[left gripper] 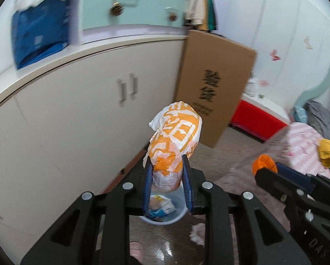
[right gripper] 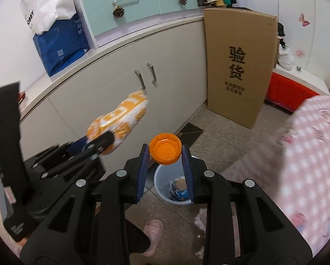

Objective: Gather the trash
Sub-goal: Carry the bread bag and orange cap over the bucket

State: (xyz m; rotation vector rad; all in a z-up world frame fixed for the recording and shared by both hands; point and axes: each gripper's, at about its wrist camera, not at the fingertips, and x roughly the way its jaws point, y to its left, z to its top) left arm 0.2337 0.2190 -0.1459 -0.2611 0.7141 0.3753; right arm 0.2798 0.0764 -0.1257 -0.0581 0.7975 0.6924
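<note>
Carrying step, judged nearly done: both pieces of trash gripped and brought over the bin, drop not yet made.

Nearest, in the right wrist view: right gripper [right gripper: 165,154] with jaws narrow, clamped on an orange bottle cap [right gripper: 165,151]; round, rigid plastic, hollow side facing the camera, ridged rim. At 9 o'clock of it, left gripper [right gripper: 98,142], jaws likewise narrow and pinching a crumpled orange-and-white plastic bag [right gripper: 123,119]; thin, wrinkled film, soft and bulging, tied into a lump, sticking out well beyond the pads.

Just beyond, at 6 o'clock of the cap: pale blue bin [right gripper: 159,180] on the floor; smooth round plastic, open top, scraps of wrapper already inside. Pink slipper [right gripper: 152,226] at 7 o'clock of the bin, on speckled tile.

Next move, as a guess: centring each load over the bin mouth, then widening the jaws; cap likely to fall straight, bag light enough to cling or drift, so better released low.

Farther out: cream cupboard doors [right gripper: 120,88] with metal handles at 11 o'clock; tall flat cardboard box [right gripper: 237,66], matte brown, printed black, leaning at 1 o'clock; pink checked bedding [right gripper: 308,143] at 3 o'clock, soft and blurred.
</note>
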